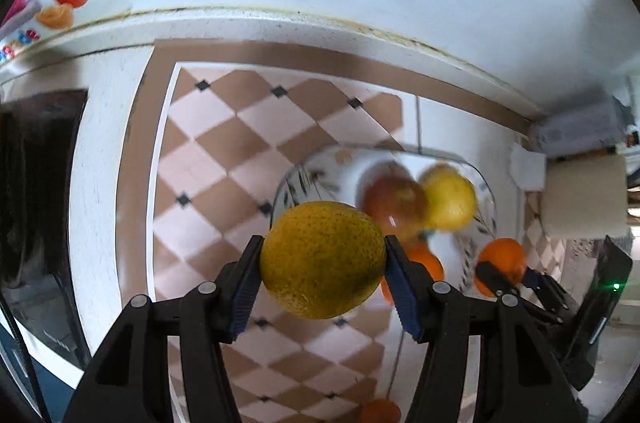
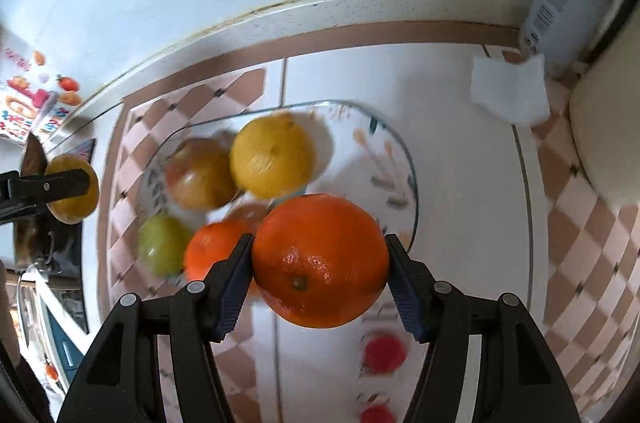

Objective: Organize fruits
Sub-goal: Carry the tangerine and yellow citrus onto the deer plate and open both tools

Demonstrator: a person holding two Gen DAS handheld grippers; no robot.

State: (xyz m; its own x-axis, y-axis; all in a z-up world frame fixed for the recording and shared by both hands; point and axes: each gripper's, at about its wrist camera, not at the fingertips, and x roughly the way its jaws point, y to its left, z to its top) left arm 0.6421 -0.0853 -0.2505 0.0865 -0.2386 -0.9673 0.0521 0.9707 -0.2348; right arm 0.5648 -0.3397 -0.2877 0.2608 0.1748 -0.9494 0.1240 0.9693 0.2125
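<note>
My left gripper is shut on a speckled yellow-green citrus fruit, held above the tiled counter. My right gripper is shut on a bright orange over the near edge of a glass plate. The plate holds a yellow lemon, a reddish apple, a green fruit and another orange. In the left wrist view the plate lies blurred behind the held fruit, with the apple and lemon. The right gripper with its orange shows there at the right.
A white wall and raised counter ledge run behind. A folded white cloth and a cream container sit at the right. A printed box with fruit pictures stands at the left. Two small red things lie near the front.
</note>
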